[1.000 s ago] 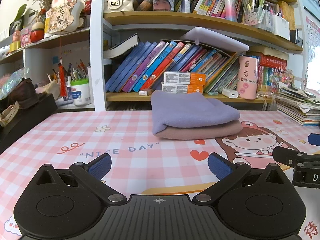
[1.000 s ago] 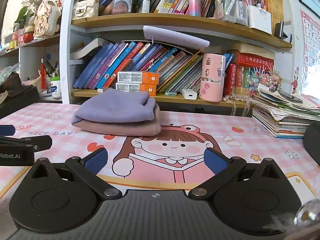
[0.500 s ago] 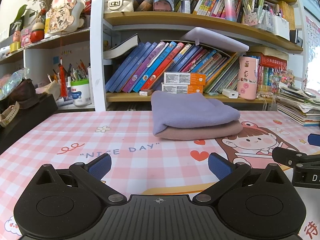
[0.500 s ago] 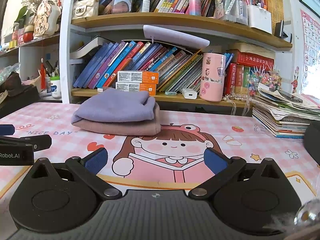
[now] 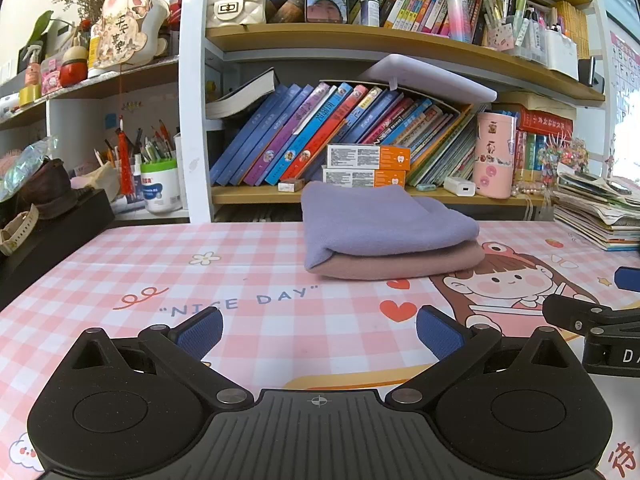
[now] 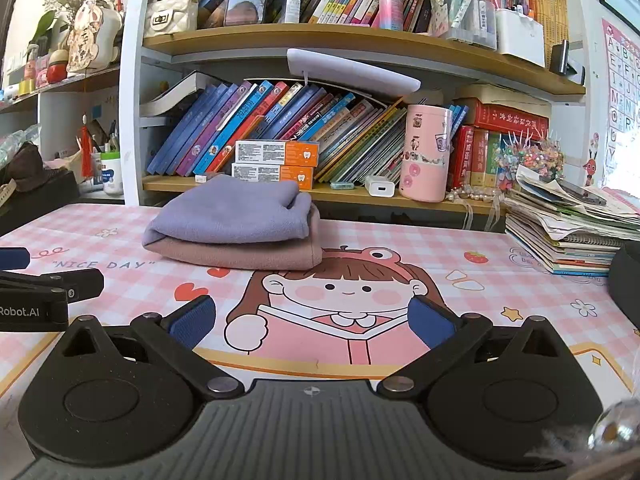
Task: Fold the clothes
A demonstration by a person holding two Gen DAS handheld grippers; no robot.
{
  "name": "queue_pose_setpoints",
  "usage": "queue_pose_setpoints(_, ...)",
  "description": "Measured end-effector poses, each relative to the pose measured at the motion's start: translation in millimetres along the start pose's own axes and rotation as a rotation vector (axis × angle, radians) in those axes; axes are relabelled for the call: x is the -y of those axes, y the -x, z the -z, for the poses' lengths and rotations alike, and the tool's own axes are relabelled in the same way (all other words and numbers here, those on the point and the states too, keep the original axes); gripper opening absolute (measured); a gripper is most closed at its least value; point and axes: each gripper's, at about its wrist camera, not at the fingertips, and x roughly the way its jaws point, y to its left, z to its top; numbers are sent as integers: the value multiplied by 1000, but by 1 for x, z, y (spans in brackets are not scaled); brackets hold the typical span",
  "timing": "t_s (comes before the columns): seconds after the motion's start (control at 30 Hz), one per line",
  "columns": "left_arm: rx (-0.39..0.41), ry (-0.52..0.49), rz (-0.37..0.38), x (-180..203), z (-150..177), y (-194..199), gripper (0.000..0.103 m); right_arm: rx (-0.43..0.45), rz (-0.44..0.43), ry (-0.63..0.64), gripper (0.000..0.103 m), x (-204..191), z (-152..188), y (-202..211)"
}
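- Left gripper: low over the table, jaws spread wide, blue pads holding nothing.
- Right gripper: likewise low, jaws spread wide and empty; also visible at the right edge of the left wrist view.
- Folded purple garment: stacked directly on a folded pink garment, both toward the back of the table, well apart from either gripper.
- Stack position: ahead and slightly right of the left gripper; ahead and left of the right gripper.
- Pink checked table mat: printed "NICE DAY" and a cartoon girl, the stack touching the top of her head.
- Bookshelf: behind the table, leaning books, pink tumbler.
- Pile of notebooks: far right of the table.
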Motion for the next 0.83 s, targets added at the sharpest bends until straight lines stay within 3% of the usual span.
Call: queue_pose_setpoints(0.83,-11,16,9,-4,1,-1,103,-11,-3,3,103,1,-1,-1)
